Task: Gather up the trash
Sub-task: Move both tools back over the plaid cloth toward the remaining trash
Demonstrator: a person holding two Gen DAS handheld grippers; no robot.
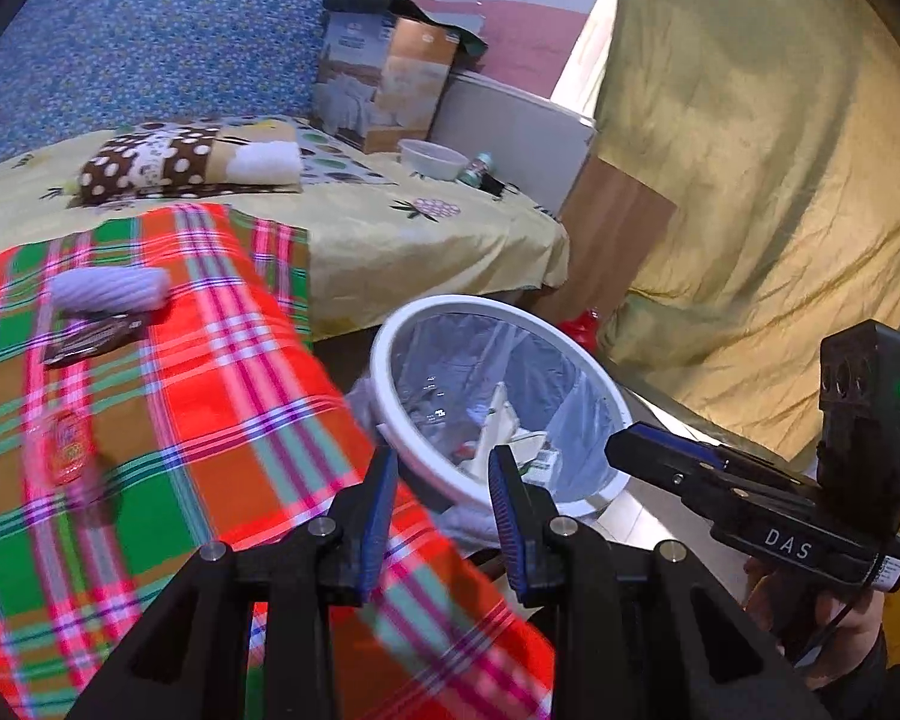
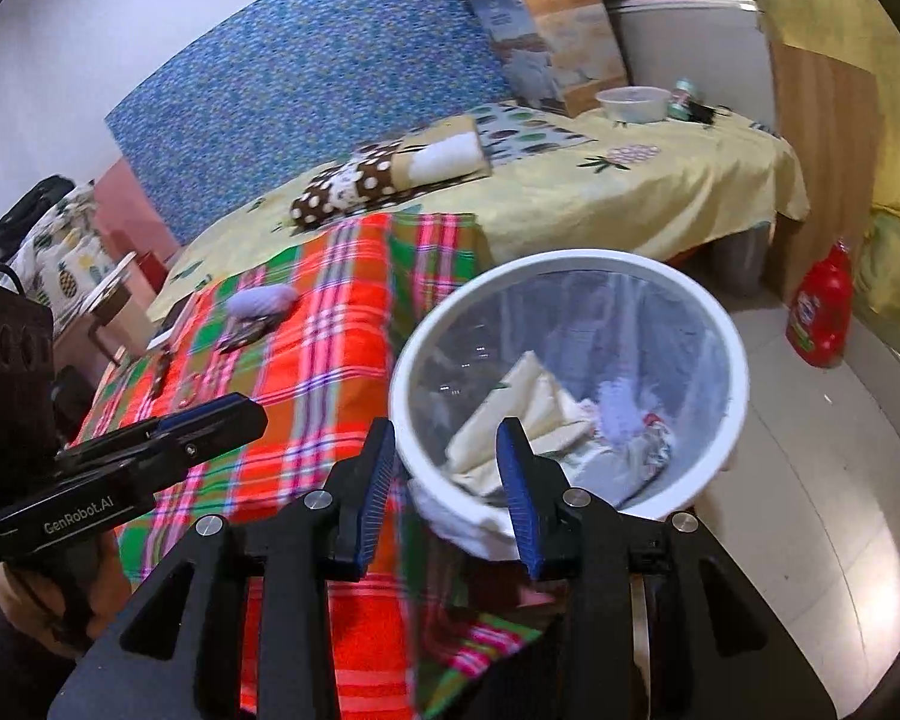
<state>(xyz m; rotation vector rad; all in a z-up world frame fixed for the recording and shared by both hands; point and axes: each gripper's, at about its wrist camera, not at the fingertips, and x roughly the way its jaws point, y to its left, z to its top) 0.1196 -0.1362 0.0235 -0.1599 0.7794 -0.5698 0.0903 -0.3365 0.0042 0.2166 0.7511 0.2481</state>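
A white-rimmed bin (image 1: 468, 302) with a clear liner stands on the floor beside a plaid-covered table. Cream paper (image 2: 510, 414) and wrappers lie inside it. My left gripper (image 1: 441, 480) hovers at the bin's near rim, open, nothing between its blue pads. My right gripper (image 2: 447, 462) is also open and empty above the near rim (image 2: 570, 260). On the plaid cloth (image 1: 222, 396) lie a lavender crumpled piece (image 1: 111, 291), a dark wrapper (image 1: 93, 339) and a small red packet (image 1: 66, 447), blurred. In the right wrist view the lavender piece (image 2: 261, 302) and wrapper (image 2: 243, 336) lie far left of the bin.
Behind the table is a bed with a yellow sheet (image 1: 390, 228), a dotted pillow (image 1: 168, 165), a printed box (image 1: 378, 78) and a white bowl (image 1: 432, 159). A red bottle (image 2: 822, 312) stands on the floor right of the bin. A yellow curtain (image 1: 750, 180) hangs at right.
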